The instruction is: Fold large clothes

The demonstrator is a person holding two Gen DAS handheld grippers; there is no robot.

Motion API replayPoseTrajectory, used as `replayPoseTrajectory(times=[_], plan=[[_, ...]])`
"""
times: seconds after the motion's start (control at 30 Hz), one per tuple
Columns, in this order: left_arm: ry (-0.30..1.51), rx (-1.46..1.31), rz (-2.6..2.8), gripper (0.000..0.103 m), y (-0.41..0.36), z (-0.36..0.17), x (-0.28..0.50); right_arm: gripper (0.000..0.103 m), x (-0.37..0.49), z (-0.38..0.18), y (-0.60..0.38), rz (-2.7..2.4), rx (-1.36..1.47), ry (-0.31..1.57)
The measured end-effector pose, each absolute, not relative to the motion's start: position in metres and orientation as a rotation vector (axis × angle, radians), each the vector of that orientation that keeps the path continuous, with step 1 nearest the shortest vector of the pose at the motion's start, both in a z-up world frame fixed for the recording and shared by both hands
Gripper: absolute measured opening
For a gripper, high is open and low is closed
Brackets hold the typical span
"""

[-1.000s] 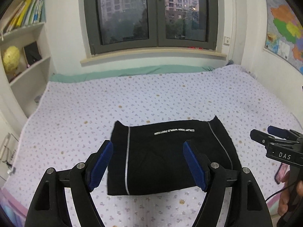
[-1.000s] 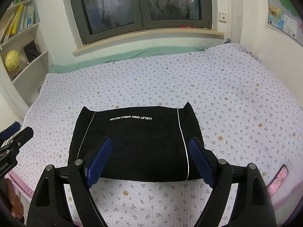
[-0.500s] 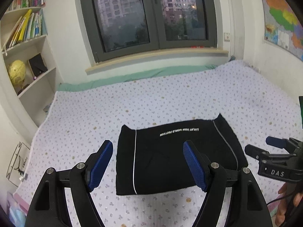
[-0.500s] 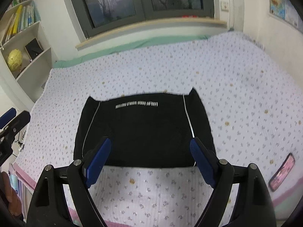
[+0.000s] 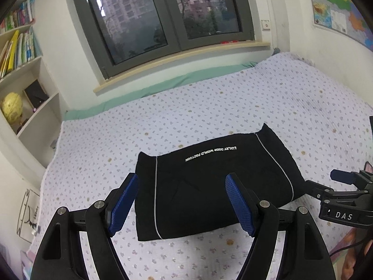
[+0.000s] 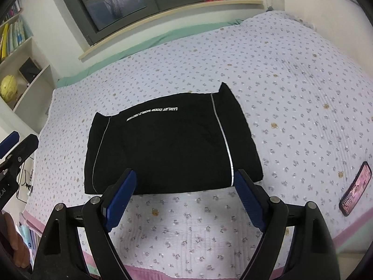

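Observation:
A black garment (image 5: 209, 186) with thin white stripes and a line of white lettering lies folded into a flat rectangle on the flowered bedspread (image 5: 209, 107). It also shows in the right wrist view (image 6: 167, 144). My left gripper (image 5: 181, 203) is open and empty, held above the garment's near edge. My right gripper (image 6: 186, 200) is open and empty, held above the bed just in front of the garment. The right gripper also shows at the right edge of the left wrist view (image 5: 331, 184).
A phone (image 6: 355, 189) lies on the bed near its front right edge. A bookshelf with a yellow globe (image 5: 11, 110) stands at the left. A window (image 5: 163, 14) is behind the bed and a map (image 5: 338, 11) hangs on the right wall.
Both grippers have pulled back and risen away from the garment, staying open. The garment has not moved.

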State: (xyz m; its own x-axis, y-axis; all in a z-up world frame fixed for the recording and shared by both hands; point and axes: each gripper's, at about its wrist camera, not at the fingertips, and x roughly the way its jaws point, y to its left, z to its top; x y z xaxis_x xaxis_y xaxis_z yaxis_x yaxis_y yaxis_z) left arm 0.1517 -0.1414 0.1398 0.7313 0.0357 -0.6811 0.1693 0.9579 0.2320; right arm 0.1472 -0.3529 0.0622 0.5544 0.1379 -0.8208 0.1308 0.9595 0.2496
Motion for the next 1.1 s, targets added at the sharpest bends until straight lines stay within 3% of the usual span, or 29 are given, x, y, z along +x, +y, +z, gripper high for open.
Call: replayPoseTrajectory(times=[0.73, 1.1], plan=[[0.812, 0.284, -0.083, 0.078, -0.15, 0.122, 0.171, 0.088, 0.158, 0.047, -0.369, -0.033, 0.31, 1.013], [0.833, 0.238, -0.022, 0.078, -0.115, 0.118, 0.179, 0.088, 0.178, 0.055, -0.335, 0.005, 0.226, 1.011]])
